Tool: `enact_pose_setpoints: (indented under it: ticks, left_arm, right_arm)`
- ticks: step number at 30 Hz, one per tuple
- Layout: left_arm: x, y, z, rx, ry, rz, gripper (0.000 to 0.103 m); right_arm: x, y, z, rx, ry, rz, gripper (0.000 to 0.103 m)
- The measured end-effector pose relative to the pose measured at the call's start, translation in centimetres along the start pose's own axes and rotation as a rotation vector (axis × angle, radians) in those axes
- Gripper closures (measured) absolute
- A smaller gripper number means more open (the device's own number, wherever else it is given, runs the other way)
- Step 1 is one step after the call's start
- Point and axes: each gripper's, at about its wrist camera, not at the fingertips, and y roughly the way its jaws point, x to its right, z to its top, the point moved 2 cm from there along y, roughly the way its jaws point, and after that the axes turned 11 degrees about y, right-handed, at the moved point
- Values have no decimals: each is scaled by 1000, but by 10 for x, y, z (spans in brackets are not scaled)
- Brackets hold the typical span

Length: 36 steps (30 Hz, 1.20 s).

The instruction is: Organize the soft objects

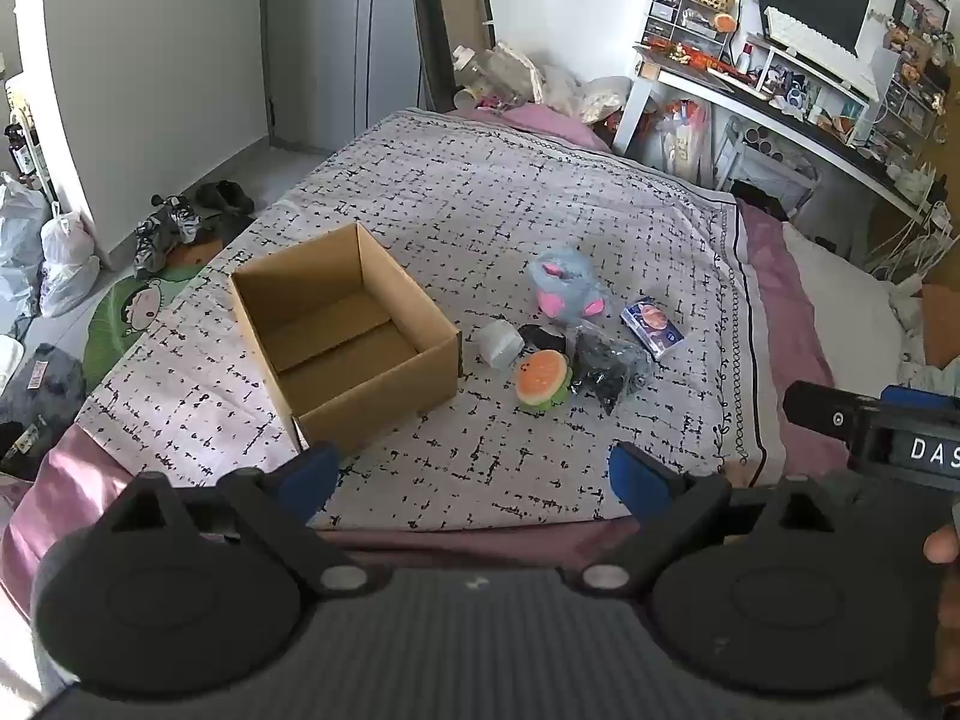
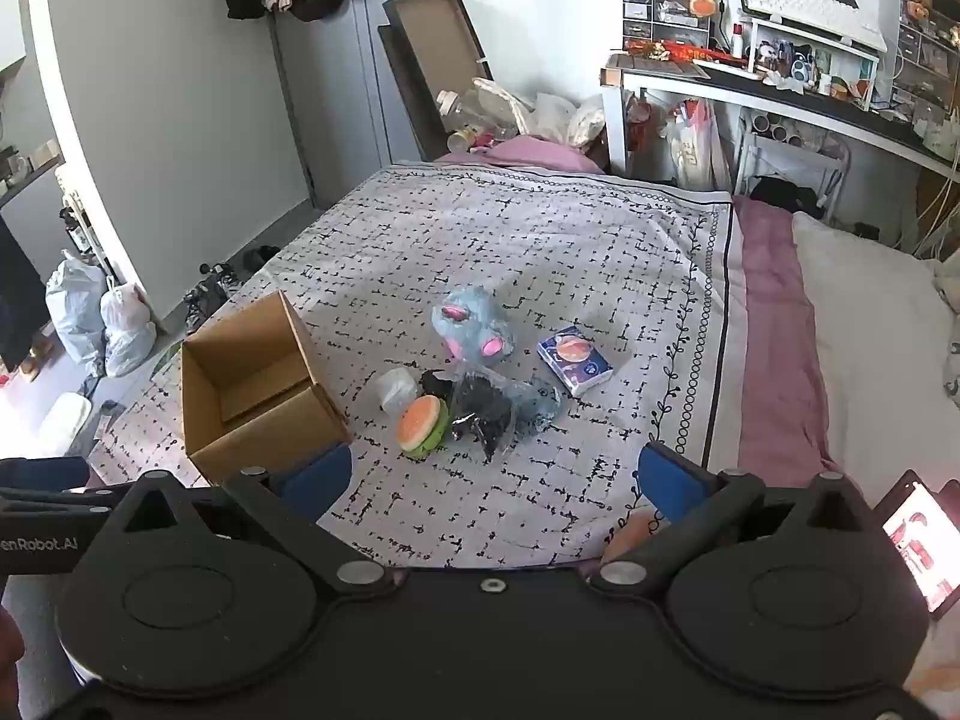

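Observation:
An open cardboard box (image 1: 342, 330) stands empty on the patterned bedspread; it also shows in the right wrist view (image 2: 252, 396). To its right lies a cluster: a blue-and-pink plush (image 1: 567, 291) (image 2: 474, 327), a burger-shaped squishy (image 1: 543, 381) (image 2: 423, 423), a white soft lump (image 1: 501, 343) (image 2: 396, 389), a clear bag of dark items (image 1: 606, 369) (image 2: 486, 411) and a small tissue pack (image 1: 653, 325) (image 2: 573, 360). My left gripper (image 1: 474, 477) is open and empty, held above the bed's near edge. My right gripper (image 2: 495, 477) is open and empty, near the cluster's front.
The bedspread (image 1: 480, 198) covers a pink sheet (image 2: 774, 324). A white pillow (image 2: 864, 324) lies at the right. A cluttered desk (image 1: 780, 90) stands behind. Shoes and bags (image 1: 174, 222) lie on the floor left. A phone (image 2: 918, 540) glows at lower right.

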Motion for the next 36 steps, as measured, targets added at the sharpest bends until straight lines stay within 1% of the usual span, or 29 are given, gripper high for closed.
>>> enact_pose_setpoints:
  ticks: [13, 14, 17, 26, 36]
  left_arm:
    - [0, 0, -1, 0, -4, -8, 7]
    - [0, -8, 0, 1, -3, -9, 7]
    - [1, -13, -2, 1, -2, -9, 7]
    - [4, -17, -2, 3, -2, -13, 7]
    - [4, -15, -1, 2, -1, -15, 7]
  right_arm:
    - [-4, -8, -5, -6, -24, -11, 0]
    - [-5, -9, -5, -6, -24, -11, 0]
    - [-5, -8, -4, -5, -23, -12, 0]
    - [-5, -12, -4, -2, -20, -9, 0]
    - [-3, -14, -3, -1, -19, -7, 0]
